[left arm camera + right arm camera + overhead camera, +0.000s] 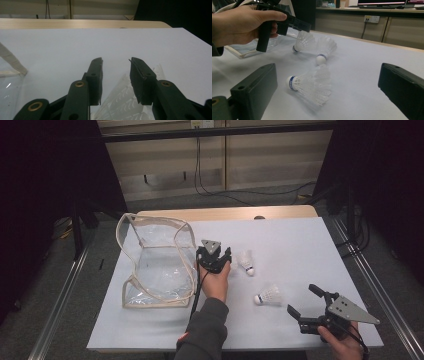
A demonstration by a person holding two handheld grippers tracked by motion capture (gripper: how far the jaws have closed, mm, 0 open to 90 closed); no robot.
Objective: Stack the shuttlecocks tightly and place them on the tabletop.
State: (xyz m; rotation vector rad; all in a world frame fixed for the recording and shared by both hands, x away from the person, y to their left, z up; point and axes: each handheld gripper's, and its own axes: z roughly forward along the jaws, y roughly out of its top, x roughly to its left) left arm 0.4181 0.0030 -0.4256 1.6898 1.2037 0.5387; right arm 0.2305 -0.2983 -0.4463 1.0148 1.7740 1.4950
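Note:
Three white shuttlecocks lie on the white table. One shuttlecock rests under the tips of my left gripper; its feather skirt shows low between the parted jaws of the left gripper, and the pads stand clear of it. A second shuttlecock lies just right of that gripper. The third shuttlecock lies on its side in front of my right gripper, whose jaws are spread wide and hold nothing. In the right gripper view this shuttlecock sits between the right gripper jaws, untouched.
A clear plastic bag with a cream trim stands open at the table's left, right beside the left hand. The wooden table edge runs along the back. Dark frame posts and cables stand beyond the table.

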